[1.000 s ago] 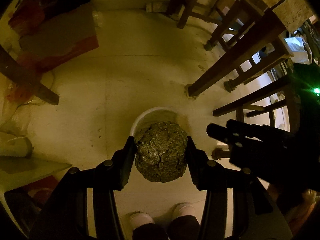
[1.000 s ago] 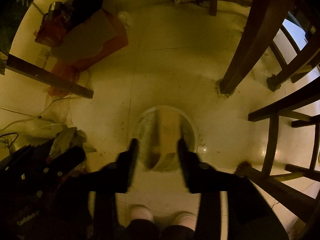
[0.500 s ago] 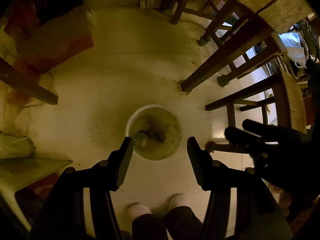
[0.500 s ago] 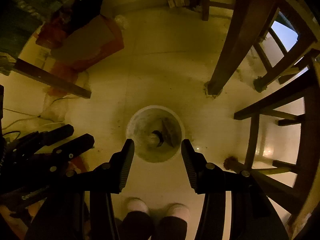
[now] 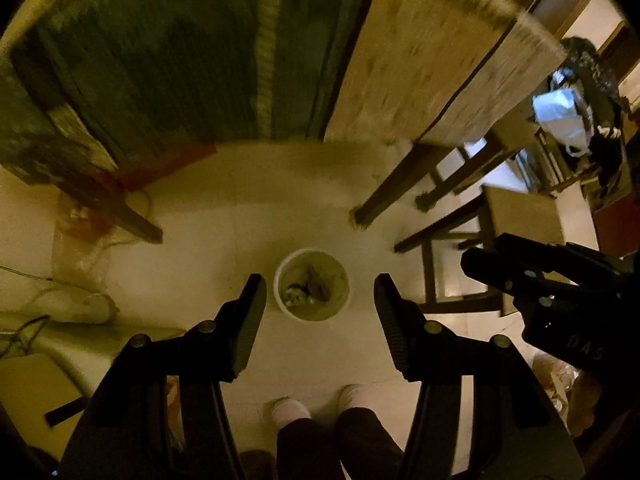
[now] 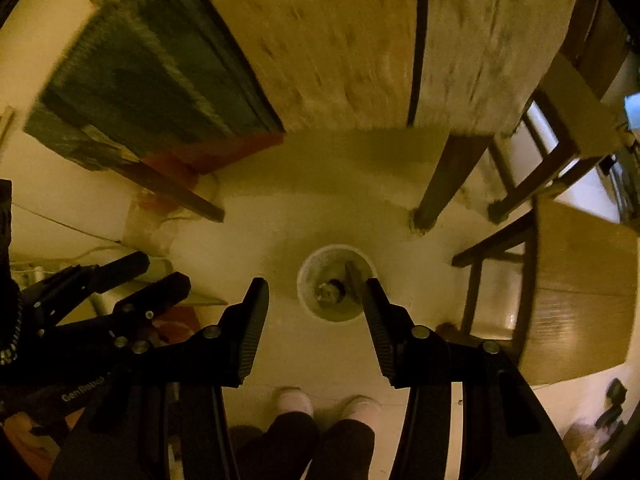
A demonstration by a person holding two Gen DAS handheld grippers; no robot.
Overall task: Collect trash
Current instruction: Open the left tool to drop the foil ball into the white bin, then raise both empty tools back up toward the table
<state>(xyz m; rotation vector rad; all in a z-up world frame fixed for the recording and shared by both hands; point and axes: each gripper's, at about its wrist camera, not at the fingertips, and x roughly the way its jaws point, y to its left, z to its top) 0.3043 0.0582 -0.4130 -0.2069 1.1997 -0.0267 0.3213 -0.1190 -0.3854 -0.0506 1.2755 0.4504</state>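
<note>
Only left wrist: white bag (image 5: 560,120) | both: bin (image 5: 312,285), grippers (image 5: 318,300) (image 6: 316,304) empty

Open floor (image 5: 248,216) around bin (image 5: 280,280)

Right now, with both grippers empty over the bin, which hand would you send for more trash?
Either, barely. Both the left gripper and the right gripper are open and empty above the bin. No loose trash is clearly in view, so it depends which side the next piece lies on.
</note>
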